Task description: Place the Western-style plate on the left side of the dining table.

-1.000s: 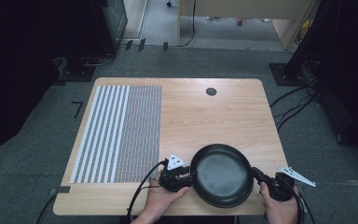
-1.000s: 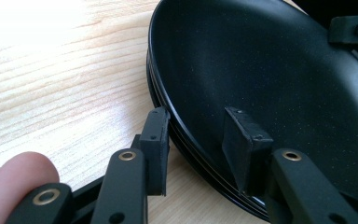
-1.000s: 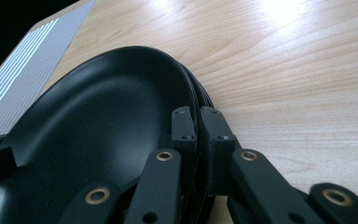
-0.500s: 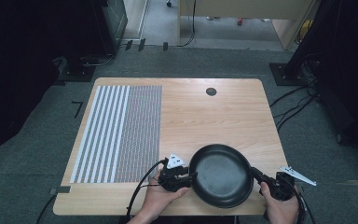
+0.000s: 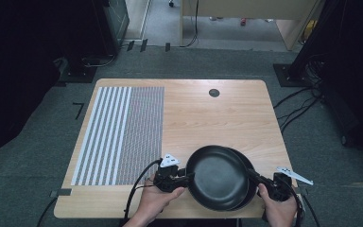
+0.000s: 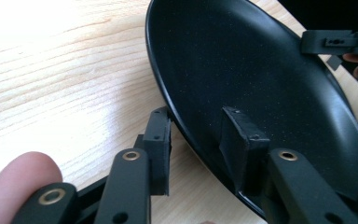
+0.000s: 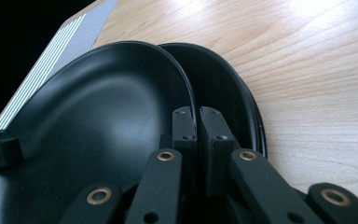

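Here we recorded a wooden table bearing a striped mat on its left portion, with two black plates stacked near the front edge. The upper plate sat shifted leftward over the lower plate, whose rim showed as a crescent on the right; in the right gripper view the upper plate appeared raised at its near edge above the lower plate. We held the left gripper at the upper plate's left rim and the right gripper at its right rim. In the left gripper view the jaws of the left gripper stood moderately apart, one jaw inside the dish and the other outside beneath the rim, straddling it without a firm clamp that we could confirm. The right gripper had its jaws drawn narrow, pinching the upper plate's thin rim between them. We judged the chief hazard to be slippage: the glossy rim offered little purchase, and an uneven lift, with one side clamped and the other loose, could tilt the plate until it slid free onto the table. A second hazard was dragging the lower plate along, should a jaw catch its rim too.
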